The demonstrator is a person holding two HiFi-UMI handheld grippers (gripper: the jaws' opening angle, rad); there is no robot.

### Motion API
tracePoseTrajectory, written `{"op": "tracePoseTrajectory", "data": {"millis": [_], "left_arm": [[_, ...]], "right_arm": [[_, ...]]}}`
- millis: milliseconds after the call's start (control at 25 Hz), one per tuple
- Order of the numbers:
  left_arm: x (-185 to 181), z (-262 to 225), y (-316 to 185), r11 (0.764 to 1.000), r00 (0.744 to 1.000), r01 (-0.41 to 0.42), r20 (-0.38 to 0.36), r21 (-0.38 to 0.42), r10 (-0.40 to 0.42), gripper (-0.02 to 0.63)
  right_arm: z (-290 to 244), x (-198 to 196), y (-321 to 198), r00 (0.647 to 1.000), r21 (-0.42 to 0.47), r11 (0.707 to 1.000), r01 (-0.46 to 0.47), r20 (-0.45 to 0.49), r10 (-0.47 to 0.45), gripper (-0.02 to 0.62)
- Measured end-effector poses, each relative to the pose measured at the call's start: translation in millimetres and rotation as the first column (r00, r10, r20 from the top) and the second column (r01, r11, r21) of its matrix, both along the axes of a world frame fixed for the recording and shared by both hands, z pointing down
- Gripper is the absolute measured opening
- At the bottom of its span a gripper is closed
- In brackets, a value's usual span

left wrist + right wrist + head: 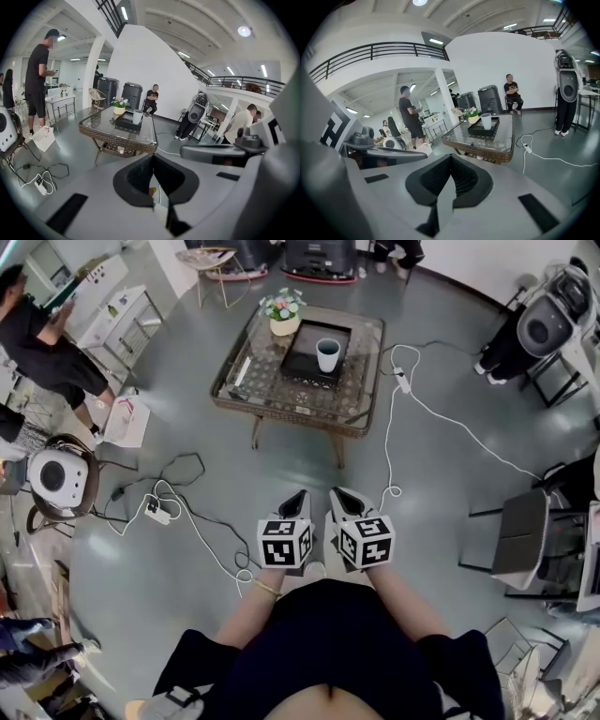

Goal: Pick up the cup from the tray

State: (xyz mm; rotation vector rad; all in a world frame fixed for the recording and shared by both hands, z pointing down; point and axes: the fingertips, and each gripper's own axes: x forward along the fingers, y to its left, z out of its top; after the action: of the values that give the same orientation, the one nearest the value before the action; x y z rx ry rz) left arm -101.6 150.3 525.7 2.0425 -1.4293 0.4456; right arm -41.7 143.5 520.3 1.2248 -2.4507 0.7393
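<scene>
Approach: left tongs [300, 495] and right tongs [343, 493] both pressed together, empty; cup [328, 354] on tray [300, 360] well ahead. Next: close in, spread one pair.

The left gripper [153, 157] is seen with its jaws pressed together and nothing between them. Beyond them, a cup [137, 116] is seen upright on a tray [124, 123] on a table [117, 141], with a flower pot [119, 107] just beside the tray.
</scene>
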Motion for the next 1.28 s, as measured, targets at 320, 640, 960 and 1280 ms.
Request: {"op": "tracePoseTrajectory", "data": {"millis": [320,640,960,1280], "left_arm": [[8,2,-80,1.0,1.0,0.025,-0.003,0.014,-0.025,0.008],[19,-2,-160,0.998,0.998,0.067,-0.011,0.01,-0.067,0.008],[28,4,-234,0.997,0.997,0.08,0.004,-0.008,-0.08,0.008],[34,11,-297,0.993,0.993,0.119,0.02,-0.015,-0.118,0.008]], "right_arm": [[0,7,-88,1.0,0.018,0.999,0.03,-0.01,-0.03,0.008],[-1,11,-174,0.997,0.004,0.997,0.079,-0.021,-0.079,0.008],[3,20,-252,0.994,-0.004,0.995,0.102,-0.031,-0.102,0.008],[7,28,-317,0.991,-0.005,0.992,0.13,-0.028,-0.13,0.008]]}}
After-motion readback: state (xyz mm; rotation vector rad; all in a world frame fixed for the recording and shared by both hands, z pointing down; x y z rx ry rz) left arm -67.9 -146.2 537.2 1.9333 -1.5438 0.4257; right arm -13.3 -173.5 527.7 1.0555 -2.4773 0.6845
